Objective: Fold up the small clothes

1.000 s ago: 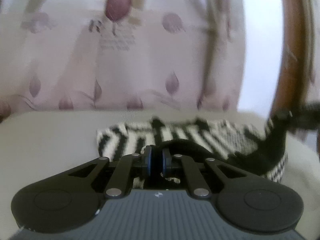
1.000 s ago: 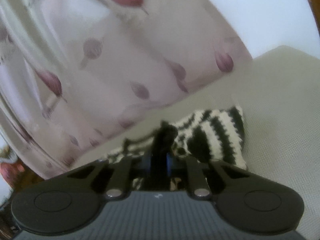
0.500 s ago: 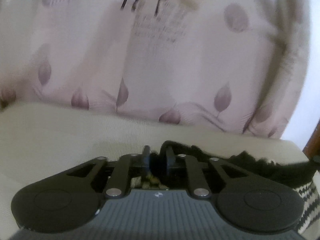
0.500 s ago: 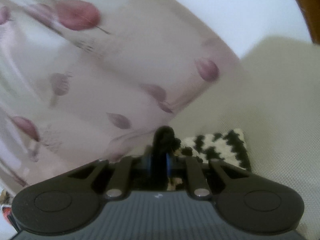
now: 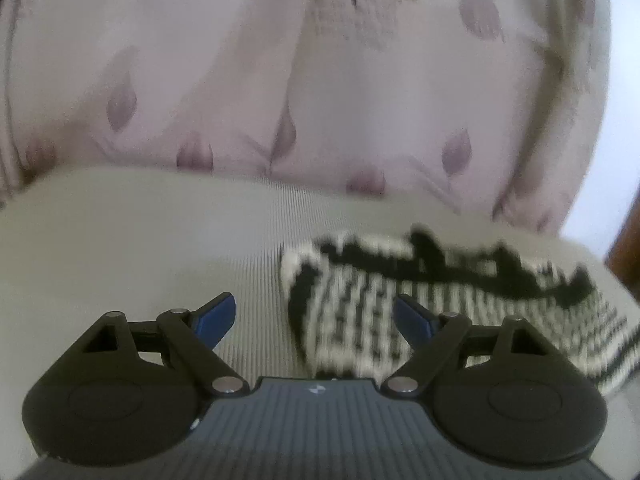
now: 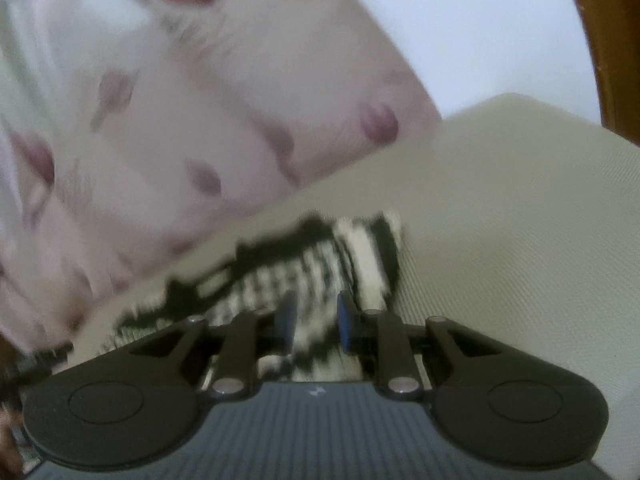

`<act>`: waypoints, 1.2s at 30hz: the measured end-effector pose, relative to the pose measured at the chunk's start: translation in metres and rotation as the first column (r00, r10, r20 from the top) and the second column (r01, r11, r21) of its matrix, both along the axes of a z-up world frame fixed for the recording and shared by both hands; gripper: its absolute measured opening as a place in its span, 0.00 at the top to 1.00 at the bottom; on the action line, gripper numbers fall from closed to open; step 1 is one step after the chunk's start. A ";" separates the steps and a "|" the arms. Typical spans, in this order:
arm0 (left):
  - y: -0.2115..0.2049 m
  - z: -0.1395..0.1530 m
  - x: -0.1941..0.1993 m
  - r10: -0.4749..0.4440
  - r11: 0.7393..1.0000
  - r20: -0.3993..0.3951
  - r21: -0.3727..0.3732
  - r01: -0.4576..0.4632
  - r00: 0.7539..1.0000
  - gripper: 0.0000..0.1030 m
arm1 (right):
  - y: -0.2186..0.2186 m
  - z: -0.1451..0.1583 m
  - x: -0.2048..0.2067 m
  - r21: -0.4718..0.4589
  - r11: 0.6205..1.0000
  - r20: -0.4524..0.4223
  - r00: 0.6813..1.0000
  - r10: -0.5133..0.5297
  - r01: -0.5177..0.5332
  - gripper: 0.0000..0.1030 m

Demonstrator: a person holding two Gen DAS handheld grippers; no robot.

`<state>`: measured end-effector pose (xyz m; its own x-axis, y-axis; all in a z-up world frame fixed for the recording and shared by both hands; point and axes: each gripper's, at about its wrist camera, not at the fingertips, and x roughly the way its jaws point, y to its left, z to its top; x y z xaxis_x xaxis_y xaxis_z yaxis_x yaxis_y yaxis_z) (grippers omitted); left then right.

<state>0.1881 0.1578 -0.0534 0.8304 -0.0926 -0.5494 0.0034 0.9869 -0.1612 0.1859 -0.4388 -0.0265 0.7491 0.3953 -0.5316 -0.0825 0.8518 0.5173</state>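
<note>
A small black-and-white striped knit garment (image 5: pixel 360 296) with a black trim edge lies folded on a beige padded surface (image 5: pixel 140 248). My left gripper (image 5: pixel 314 316) hovers over the garment's left end. Its jaws are opening wide, the blue pads (image 5: pixel 216 316) stand clear of the cloth and nothing is held. In the right wrist view the same garment (image 6: pixel 280 264) lies blurred just ahead. My right gripper (image 6: pixel 317 318) is over its right end. Its jaws are opening a little, the cloth shows through the narrow gap, and the pads do not pinch it.
A pale curtain with pink tulip prints (image 5: pixel 320 100) hangs right behind the beige surface (image 6: pixel 500 220). A brown wooden frame (image 6: pixel 592 40) and a white wall stand at the right. The padded surface extends bare to the left of the garment.
Both grippers held the garment's black trim and carried it over. Now both have let go. The left jaws have spread wide, the right ones slightly, and the garment lies flat.
</note>
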 end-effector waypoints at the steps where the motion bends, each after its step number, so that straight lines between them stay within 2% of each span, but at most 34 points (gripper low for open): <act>1: 0.000 -0.005 -0.005 -0.013 1.000 -0.014 -0.006 0.013 1.000 0.18 | 0.001 -0.002 -0.004 -0.016 1.000 -0.004 1.000 0.008 -0.008 0.77; 4: -0.002 -0.015 -0.010 -0.057 0.997 -0.043 -0.059 0.054 0.997 0.22 | 0.000 -0.006 -0.008 0.010 1.000 0.003 1.000 0.027 -0.027 0.77; 6: -0.003 -0.021 -0.011 -0.071 0.994 -0.070 -0.092 0.064 0.995 0.43 | 0.002 -0.007 -0.006 0.028 0.998 -0.001 0.998 0.056 -0.056 0.77; 7: -0.002 -0.023 -0.012 -0.068 0.993 -0.090 -0.106 0.058 0.994 0.67 | 0.003 -0.009 -0.004 0.030 0.998 -0.026 0.998 0.059 -0.058 0.80; 8: 0.000 -0.024 -0.012 -0.063 0.991 -0.106 -0.125 0.050 0.992 0.75 | 0.003 -0.010 -0.005 0.027 0.998 -0.040 0.998 0.053 -0.052 0.90; 10: 0.005 -0.023 -0.018 -0.043 0.990 -0.095 -0.138 0.029 0.995 0.78 | 0.003 -0.009 -0.015 0.007 0.998 -0.040 0.997 0.064 -0.064 0.92; 11: 0.005 -0.022 -0.023 -0.041 0.992 -0.090 -0.122 0.030 0.995 0.79 | 0.001 -0.009 -0.022 -0.017 0.998 -0.043 0.997 0.063 -0.064 0.95; 15: 0.006 -0.024 -0.045 -0.041 0.995 -0.081 -0.091 0.033 0.996 0.79 | -0.013 -0.027 -0.047 -0.056 0.996 -0.107 0.992 0.065 -0.071 0.96; 18: 0.013 -0.022 -0.047 -0.042 0.990 -0.072 -0.137 0.032 0.997 0.80 | -0.024 -0.033 -0.054 -0.028 0.998 -0.115 0.992 0.044 -0.048 0.96; 19: 0.014 -0.020 -0.046 -0.042 0.991 -0.059 -0.130 0.034 0.997 0.80 | -0.027 -0.031 -0.056 -0.010 0.999 -0.099 0.995 0.032 -0.034 0.95; 21: 0.012 -0.015 -0.044 -0.051 0.993 -0.046 -0.105 0.046 0.998 0.67 | -0.034 -0.027 -0.058 0.051 0.999 -0.052 0.999 -0.003 0.006 0.94; 23: 0.009 -0.012 -0.040 -0.060 0.994 -0.032 -0.095 0.057 0.998 0.31 | -0.035 -0.021 -0.054 0.102 0.995 -0.021 1.000 -0.007 0.009 0.87; 24: 0.007 -0.011 -0.037 -0.053 0.995 -0.024 -0.084 0.051 0.998 0.24 | -0.033 -0.017 -0.052 0.102 0.995 -0.004 1.000 -0.003 0.003 0.84; 25: 0.005 -0.011 -0.034 -0.045 0.996 -0.018 -0.078 0.044 0.999 0.16 | -0.028 -0.015 -0.048 0.086 0.996 0.004 1.000 0.003 -0.003 0.72; 26: 0.004 -0.011 -0.030 -0.046 0.996 -0.016 -0.081 0.045 0.999 0.15 | -0.023 -0.013 -0.043 0.067 0.998 0.004 1.000 0.014 -0.014 0.59; 27: 0.003 -0.011 -0.024 -0.051 0.994 -0.021 -0.099 0.049 0.998 0.16 | -0.018 -0.014 -0.039 0.058 0.998 0.002 1.000 0.025 -0.025 0.53; 28: 0.002 -0.012 -0.017 -0.062 0.990 -0.030 -0.127 0.058 0.998 0.19 | -0.011 -0.015 -0.032 0.049 0.998 0.001 0.999 0.038 -0.038 0.51; 29: 0.002 -0.014 -0.011 -0.069 0.988 -0.041 -0.143 0.063 0.997 0.34 | -0.004 -0.016 -0.028 0.032 0.998 -0.002 0.998 0.058 -0.058 0.51; 30: 0.000 -0.017 -0.007 -0.063 0.989 -0.061 -0.134 0.054 0.996 0.52 | 0.003 -0.017 -0.024 0.015 0.997 -0.004 0.997 0.076 -0.076 0.52; 31: -0.002 -0.021 -0.002 -0.044 0.993 -0.102 -0.112 0.033 0.994 0.85 | 0.009 -0.018 -0.023 -0.005 0.996 -0.012 0.996 0.090 -0.090 0.66; 32: 0.000 -0.024 -0.003 -0.029 0.992 -0.117 -0.127 0.014 0.993 0.83 | 0.015 -0.021 -0.020 -0.024 0.995 -0.036 0.995 0.093 -0.094 0.91; 33: 0.003 -0.023 -0.010 -0.006 0.988 -0.104 -0.154 -0.011 0.995 0.83 | 0.017 -0.022 -0.018 -0.034 0.995 -0.062 0.994 0.087 -0.089 0.91; 36: 0.010 -0.018 -0.042 0.047 0.988 -0.077 -0.142 -0.058 0.996 0.85 | 0.008 -0.024 -0.033 -0.041 0.995 -0.061 0.994 0.090 -0.093 0.92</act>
<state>0.1465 0.1674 -0.0716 0.7942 -0.1325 -0.5931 -0.0651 0.9518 -0.2998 0.1529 -0.4303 -0.0505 0.6777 0.4363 -0.5919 -0.1317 0.8640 0.4861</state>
